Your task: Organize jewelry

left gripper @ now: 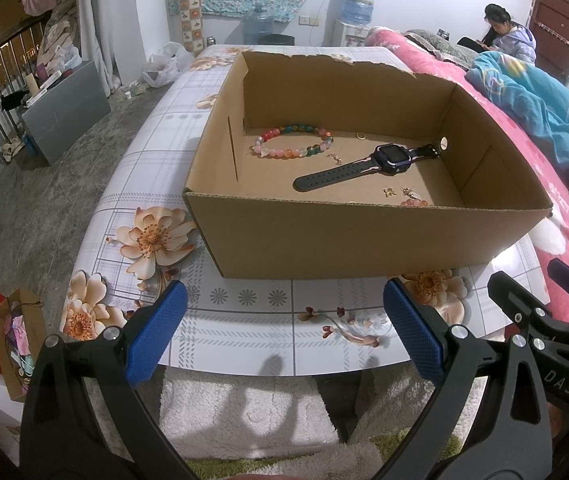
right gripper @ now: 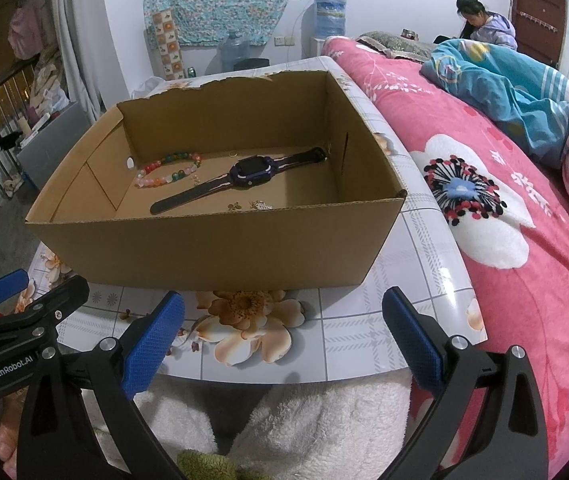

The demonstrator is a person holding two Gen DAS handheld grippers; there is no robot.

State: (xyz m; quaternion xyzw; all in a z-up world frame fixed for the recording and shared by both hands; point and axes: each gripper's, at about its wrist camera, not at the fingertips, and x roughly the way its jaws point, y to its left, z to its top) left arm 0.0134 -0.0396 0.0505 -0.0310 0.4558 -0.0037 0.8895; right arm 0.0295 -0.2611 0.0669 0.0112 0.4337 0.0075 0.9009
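**Both claws spread and empty before the jewelry box**

Blue-padded fingers of the left claw (left gripper: 284, 332) and the right claw (right gripper: 284, 336) stand wide apart, holding nothing, at the near edge of the flower-patterned worktop (left gripper: 244, 320). Ahead sits the open brown cardboard box (left gripper: 364, 236). On its floor lie a multicoloured bead bracelet (left gripper: 292, 142), a dark purple smartwatch with a black strap (left gripper: 368, 164), a small gold ring (left gripper: 360, 135) and tiny gold charms (right gripper: 250, 205). The bracelet likely handles light and floppy; pinching across a few beads should do. The watch's stiff case offers the firmest hold. The charms look fiddly and slippery.
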